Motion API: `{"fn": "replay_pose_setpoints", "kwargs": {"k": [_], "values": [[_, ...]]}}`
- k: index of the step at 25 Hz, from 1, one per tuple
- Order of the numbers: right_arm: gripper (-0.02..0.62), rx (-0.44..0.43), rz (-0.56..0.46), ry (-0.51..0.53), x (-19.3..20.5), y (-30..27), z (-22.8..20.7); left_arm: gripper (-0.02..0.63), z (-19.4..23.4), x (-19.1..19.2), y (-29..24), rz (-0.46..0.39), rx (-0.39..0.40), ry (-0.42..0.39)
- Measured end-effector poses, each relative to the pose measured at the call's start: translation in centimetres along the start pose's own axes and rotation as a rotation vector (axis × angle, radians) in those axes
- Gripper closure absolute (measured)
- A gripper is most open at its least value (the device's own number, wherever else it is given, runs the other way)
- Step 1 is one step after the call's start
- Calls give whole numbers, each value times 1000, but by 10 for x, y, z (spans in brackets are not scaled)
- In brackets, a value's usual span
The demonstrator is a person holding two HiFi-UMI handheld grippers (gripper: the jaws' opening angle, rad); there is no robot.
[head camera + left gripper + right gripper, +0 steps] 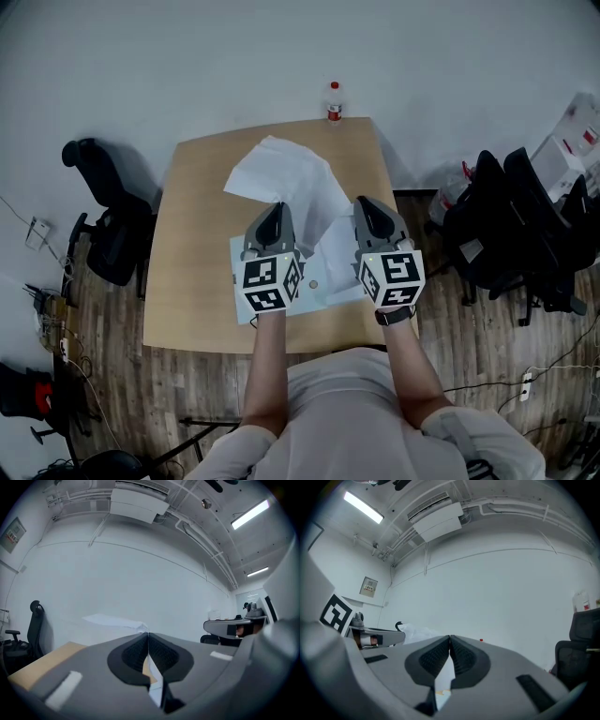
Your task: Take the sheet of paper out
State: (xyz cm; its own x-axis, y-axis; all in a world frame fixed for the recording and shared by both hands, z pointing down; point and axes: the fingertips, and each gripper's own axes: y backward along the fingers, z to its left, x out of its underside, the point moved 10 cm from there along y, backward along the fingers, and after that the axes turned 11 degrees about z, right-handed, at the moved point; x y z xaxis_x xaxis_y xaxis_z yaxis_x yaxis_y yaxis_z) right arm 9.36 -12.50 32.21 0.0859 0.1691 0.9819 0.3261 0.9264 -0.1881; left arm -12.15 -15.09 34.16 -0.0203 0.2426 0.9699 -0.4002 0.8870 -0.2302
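Observation:
A white sheet of paper hangs lifted over the wooden table, its far part bent and reaching toward the table's back. My left gripper is shut on the sheet's near left edge. My right gripper is shut on its near right edge. In the left gripper view the jaws stand closed, with the paper's edge pinched between them and the sheet rising beyond. In the right gripper view the gripper is closed on a white strip of paper. A pale flat sleeve lies on the table below.
A small bottle with a red cap stands at the table's far edge. A black office chair is left of the table, and more black chairs stand to the right. Cables lie on the wooden floor.

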Motion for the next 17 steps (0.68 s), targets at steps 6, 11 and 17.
{"fn": "replay_pose_setpoints", "kwargs": {"k": [6, 11, 17], "values": [[581, -14, 6, 4, 4, -3, -2, 595, -5, -1, -3, -3, -5, -28], [581, -21, 24, 24, 10, -4, -4, 595, -8, 5, -9, 11, -2, -18], [581, -26, 34, 56, 11, -9, -4, 595, -3, 8, -18, 16, -3, -13]]}}
